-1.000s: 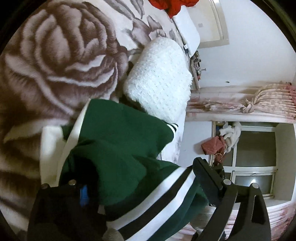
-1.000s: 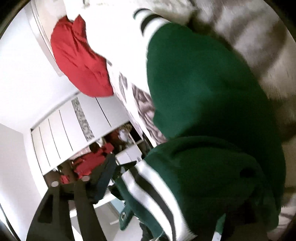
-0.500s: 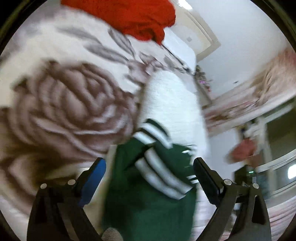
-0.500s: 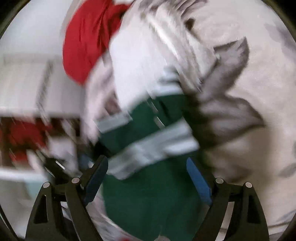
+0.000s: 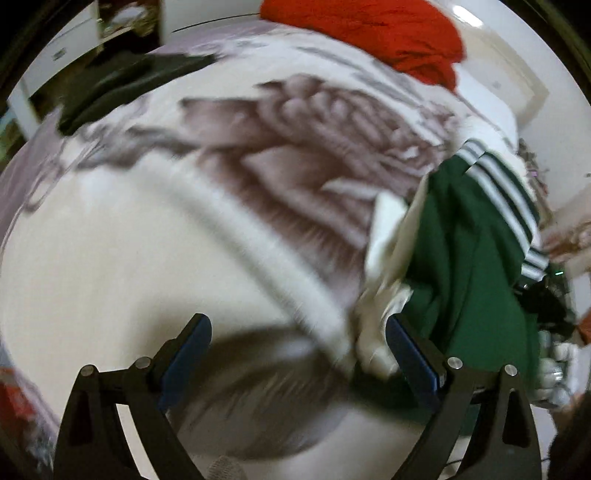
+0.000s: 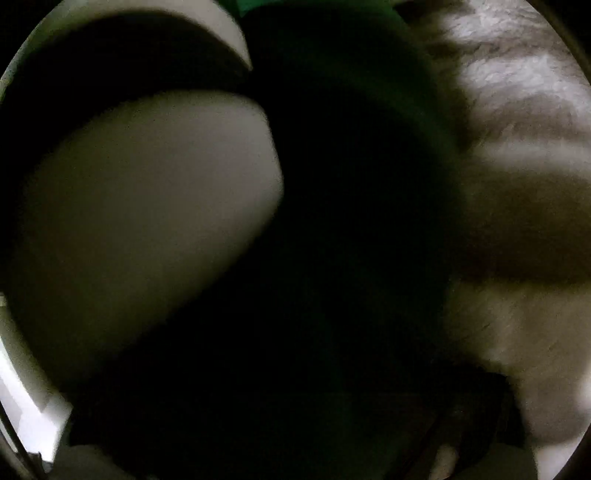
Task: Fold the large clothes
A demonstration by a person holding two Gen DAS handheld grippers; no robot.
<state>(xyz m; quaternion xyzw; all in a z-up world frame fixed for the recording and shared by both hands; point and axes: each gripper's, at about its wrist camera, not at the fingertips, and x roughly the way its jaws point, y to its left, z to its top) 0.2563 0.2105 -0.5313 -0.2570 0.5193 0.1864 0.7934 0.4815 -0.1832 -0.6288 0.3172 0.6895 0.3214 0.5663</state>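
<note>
Left hand-held gripper [image 5: 297,354] gapes wide, blue pads apart, nothing between them, hovering over bare blanket. Right hand-held gripper: its wrist view is almost black, lens smothered by dark cloth, fingers not visible, so cannot tell if open or gripping.

Bed blanket [image 5: 140,266], cream with big brown rose print, fills most of the left view. Green jacket [image 5: 476,266] with white-and-dark striped trim and a pale lining lies bunched at the right edge of the bed, just beside the left gripper's right finger, not touching the pads as far as I can tell. Long axis runs roughly near-to-far in the left view, striped band end pointing away toward the far side, pale lining edge facing the blanket middle. Red garment [image 5: 373,33] is heaped far back; dark garment [image 5: 122,85] at far left, both well apart from the jacket.

Risks, my read:
- Jacket sits close to the bed edge; a pull on that side could drag it off.
- It's crumpled, so a fold now would trap creases and stack layers unevenly.
- Right camera blind in fabric: grip could catch several layers or blanket pile.
- Motion blur suggests fast movement; a grab could miss the hem.
</note>
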